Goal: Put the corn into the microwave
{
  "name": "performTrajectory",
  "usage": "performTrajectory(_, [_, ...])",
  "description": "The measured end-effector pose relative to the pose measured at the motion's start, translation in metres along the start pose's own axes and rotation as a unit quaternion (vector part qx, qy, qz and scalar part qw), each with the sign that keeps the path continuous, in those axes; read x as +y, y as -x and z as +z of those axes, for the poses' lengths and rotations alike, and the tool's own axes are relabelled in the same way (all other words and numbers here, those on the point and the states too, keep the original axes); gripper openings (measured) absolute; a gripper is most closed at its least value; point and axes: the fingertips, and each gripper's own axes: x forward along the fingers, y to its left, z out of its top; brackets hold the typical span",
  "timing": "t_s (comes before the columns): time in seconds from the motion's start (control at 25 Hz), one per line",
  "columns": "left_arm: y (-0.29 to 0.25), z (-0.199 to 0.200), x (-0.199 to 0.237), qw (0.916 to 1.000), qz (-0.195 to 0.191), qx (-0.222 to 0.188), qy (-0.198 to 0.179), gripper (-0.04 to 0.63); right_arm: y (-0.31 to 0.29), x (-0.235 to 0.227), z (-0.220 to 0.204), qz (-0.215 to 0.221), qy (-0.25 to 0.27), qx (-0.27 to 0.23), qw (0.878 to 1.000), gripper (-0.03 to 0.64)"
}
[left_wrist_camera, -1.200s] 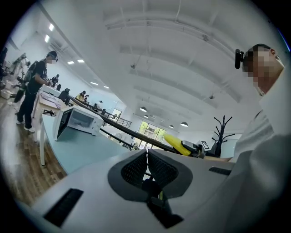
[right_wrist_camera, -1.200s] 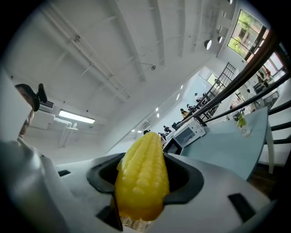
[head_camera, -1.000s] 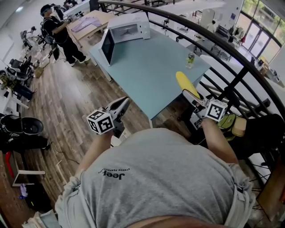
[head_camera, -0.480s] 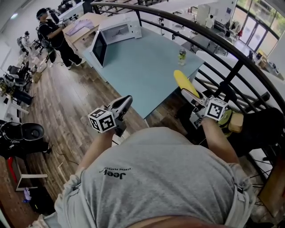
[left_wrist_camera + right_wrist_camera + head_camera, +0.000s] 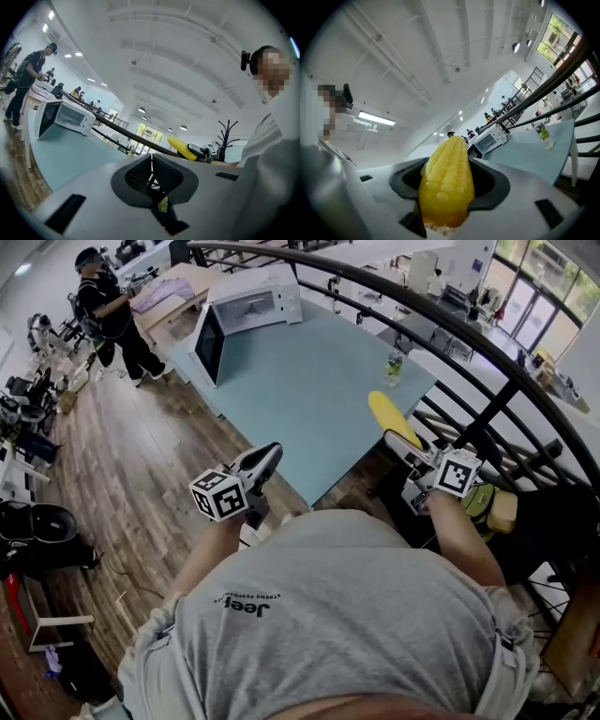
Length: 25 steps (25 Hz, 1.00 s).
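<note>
A yellow corn cob (image 5: 446, 183) (image 5: 394, 418) sticks out from my right gripper (image 5: 405, 440), which is shut on it near the table's near right corner. The cob also shows in the left gripper view (image 5: 182, 147). My left gripper (image 5: 264, 457) hangs off the table's near edge, its jaws pressed together with nothing between them. The white microwave (image 5: 255, 298) (image 5: 65, 118) (image 5: 490, 139) stands at the far end of the pale blue table (image 5: 300, 381) with its door (image 5: 208, 343) swung open toward the left.
A small bottle (image 5: 395, 367) stands near the table's right edge. A curved black railing (image 5: 487, 362) runs along the right side. A person (image 5: 108, 310) stands at a bench beyond the microwave. Wooden floor lies to the left.
Both grippers have shifted slightly toward the table, the corn still held. The view has swung a little.
</note>
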Motion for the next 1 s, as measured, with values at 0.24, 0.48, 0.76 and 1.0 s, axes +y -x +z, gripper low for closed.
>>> performTrajectory(0.24, [-0.006, 0.04, 0.092, 0.9998, -0.018, -0.003, 0.004, 0.026, -0.09, -0.024, 0.012, -0.015, -0.006, -0.016, 1.0, 0.259])
performTrajectory(0.48, [-0.011, 0.083, 0.165, 0.9995, -0.029, -0.001, -0.011, 0.026, -0.169, -0.038, 0.031, -0.02, 0.0, -0.027, 0.999, 0.259])
performTrajectory(0.76, [-0.025, 0.11, 0.222, 0.9987, -0.05, 0.001, -0.002, 0.026, -0.223, -0.051, 0.042, -0.041, 0.003, -0.028, 0.999, 0.259])
performTrajectory(1.0, [-0.047, 0.121, 0.254, 0.9984, -0.056, 0.003, -0.001, 0.026, -0.25, -0.074, 0.05, -0.048, 0.0, -0.026, 0.999, 0.259])
